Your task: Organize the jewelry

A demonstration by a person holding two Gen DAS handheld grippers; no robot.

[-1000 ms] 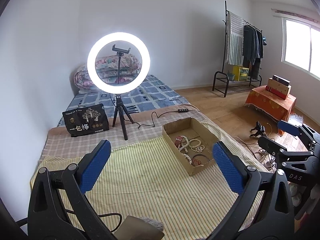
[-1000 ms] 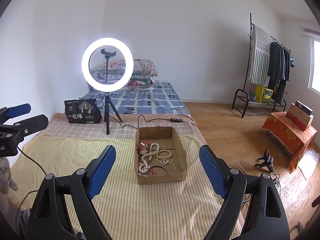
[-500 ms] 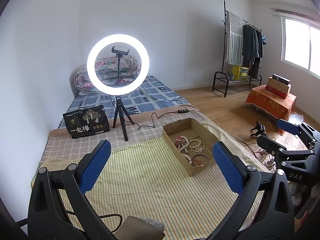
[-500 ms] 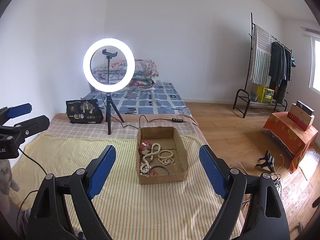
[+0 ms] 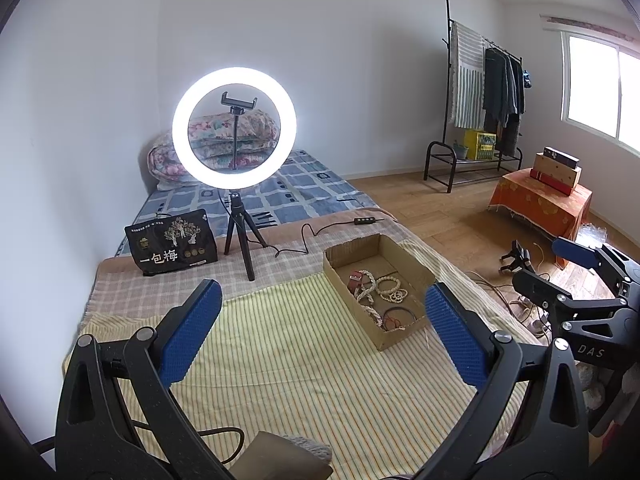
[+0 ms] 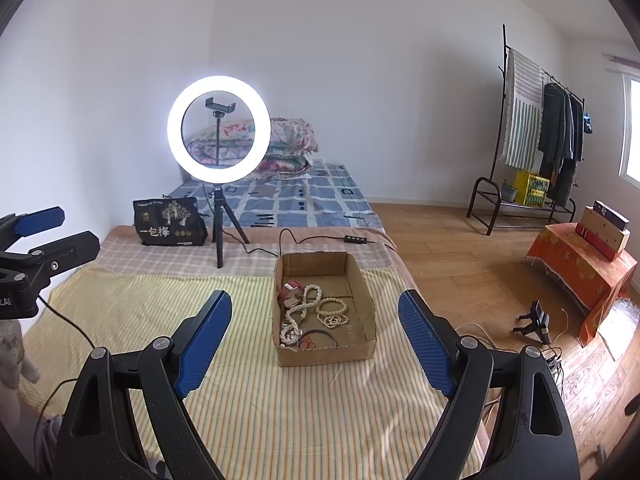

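Both claws hang released above the bed, jewelry heaped in the box ahead.

The cardboard box (image 6: 324,308) sits just ahead of the right claw (image 6: 314,338) and ahead-right of the left claw (image 5: 322,334). Bead strands (image 6: 304,304), bracelets (image 6: 332,314) and dark bangles (image 6: 318,338) overlap inside, so I'd approach from above, pinching a single loop clear of its neighbours.

Black bag (image 5: 171,242) at ten o'clock on the bed carries big white characters "一包梅" under a pale tree picture; smaller print above it is too fine to read. Right gripper (image 5: 576,280), at three o'clock in the left view, shows white letters "DAS" on its body.
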